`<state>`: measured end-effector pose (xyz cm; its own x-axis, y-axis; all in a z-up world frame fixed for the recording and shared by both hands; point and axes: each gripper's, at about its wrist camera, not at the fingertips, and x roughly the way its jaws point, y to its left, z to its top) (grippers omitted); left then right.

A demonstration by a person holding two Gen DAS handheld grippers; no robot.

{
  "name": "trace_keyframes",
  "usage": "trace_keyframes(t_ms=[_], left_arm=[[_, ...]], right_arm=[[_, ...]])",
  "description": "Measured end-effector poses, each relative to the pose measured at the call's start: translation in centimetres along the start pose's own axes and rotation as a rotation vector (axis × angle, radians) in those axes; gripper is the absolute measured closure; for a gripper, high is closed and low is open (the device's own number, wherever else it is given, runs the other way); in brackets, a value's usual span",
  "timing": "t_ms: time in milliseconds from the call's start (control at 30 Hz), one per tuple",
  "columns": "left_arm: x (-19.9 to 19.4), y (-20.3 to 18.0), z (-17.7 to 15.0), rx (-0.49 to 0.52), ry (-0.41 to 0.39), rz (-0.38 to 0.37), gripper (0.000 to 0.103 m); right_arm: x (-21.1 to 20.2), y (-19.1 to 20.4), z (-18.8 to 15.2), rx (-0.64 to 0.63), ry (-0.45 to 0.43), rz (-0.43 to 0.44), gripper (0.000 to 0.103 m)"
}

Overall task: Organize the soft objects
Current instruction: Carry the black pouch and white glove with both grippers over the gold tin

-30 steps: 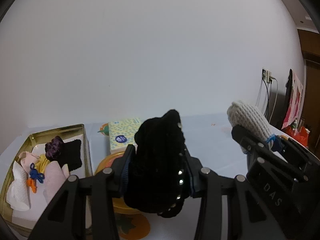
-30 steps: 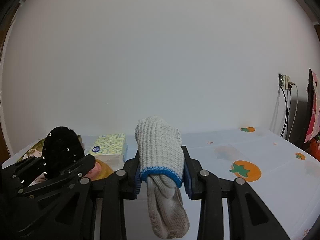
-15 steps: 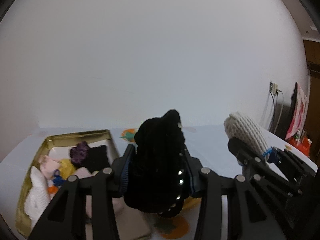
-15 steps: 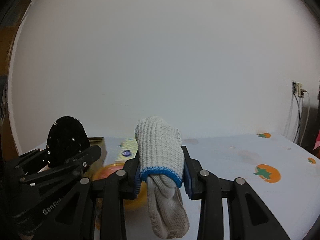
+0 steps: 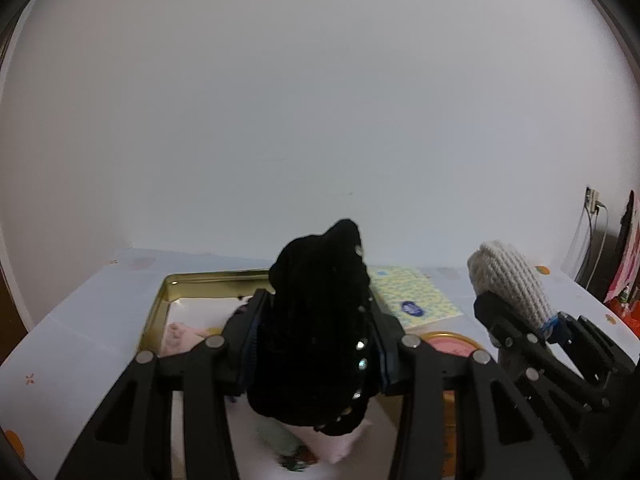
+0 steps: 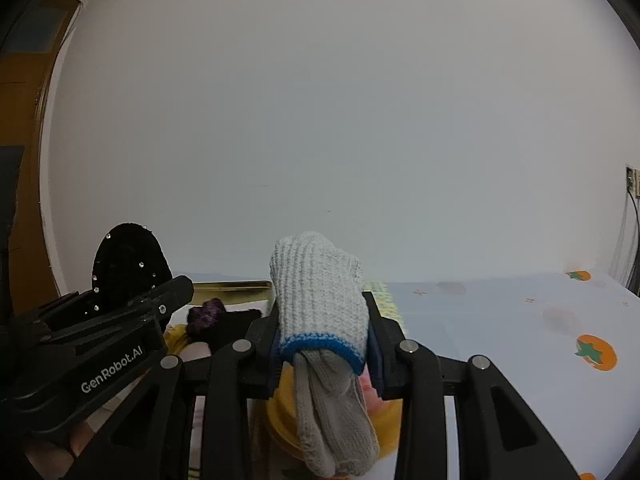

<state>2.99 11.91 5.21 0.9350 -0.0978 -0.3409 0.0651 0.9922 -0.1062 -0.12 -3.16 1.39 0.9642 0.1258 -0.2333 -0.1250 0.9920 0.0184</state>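
Observation:
My left gripper (image 5: 316, 344) is shut on a black studded fabric piece (image 5: 316, 320), held above the gold tin tray (image 5: 200, 280). The tray holds a pink soft item (image 5: 180, 334) and, in the right wrist view, a purple scrunchie (image 6: 206, 314) and black cloth (image 6: 236, 324). My right gripper (image 6: 322, 340) is shut on a grey knit glove with a blue cuff band (image 6: 320, 304); the glove hangs down over a yellow round container (image 6: 280, 416). The right gripper (image 5: 516, 312) shows at the right of the left wrist view, the left gripper (image 6: 120, 308) at the left of the right wrist view.
A tissue pack with a yellow-green pattern (image 5: 412, 296) lies right of the tray. The yellow container with a pink inside (image 5: 448, 342) sits in front of it. The tablecloth (image 6: 520, 320) carries orange fruit prints. A wall socket with cables (image 5: 592, 208) is at far right.
Both grippers have swung left with their loads; the tin tray has moved from the left edge to under the left gripper. The holds are unchanged.

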Motion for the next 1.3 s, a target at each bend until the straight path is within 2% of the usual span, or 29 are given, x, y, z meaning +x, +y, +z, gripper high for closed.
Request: trace_keyframes(t_ms=[367,767,1100,1300], left_arm=[[1.2,3.1,0.6,-0.002,0.074,0.085,0.059],[2.4,5.0,1.9,-0.027,0.155,0.149,0.059],[4.1,6.0,2.2,-0.029,0.204,0.181,0.059],[5.1,6.1,2.3,-0.015,0.246,0.197,0.059]], right_arm=[[2.0,2.2,1.1,0.001,0.003,0.056,0.066],[4.2,2.9,2.7,0.002,0.017,0.076,0.066],[8.8,2.1,3.5,-0.011,0.15,0.095,0.066],[13.4,2.8,5.2,-0.023,0.27,0.107,0.066]])
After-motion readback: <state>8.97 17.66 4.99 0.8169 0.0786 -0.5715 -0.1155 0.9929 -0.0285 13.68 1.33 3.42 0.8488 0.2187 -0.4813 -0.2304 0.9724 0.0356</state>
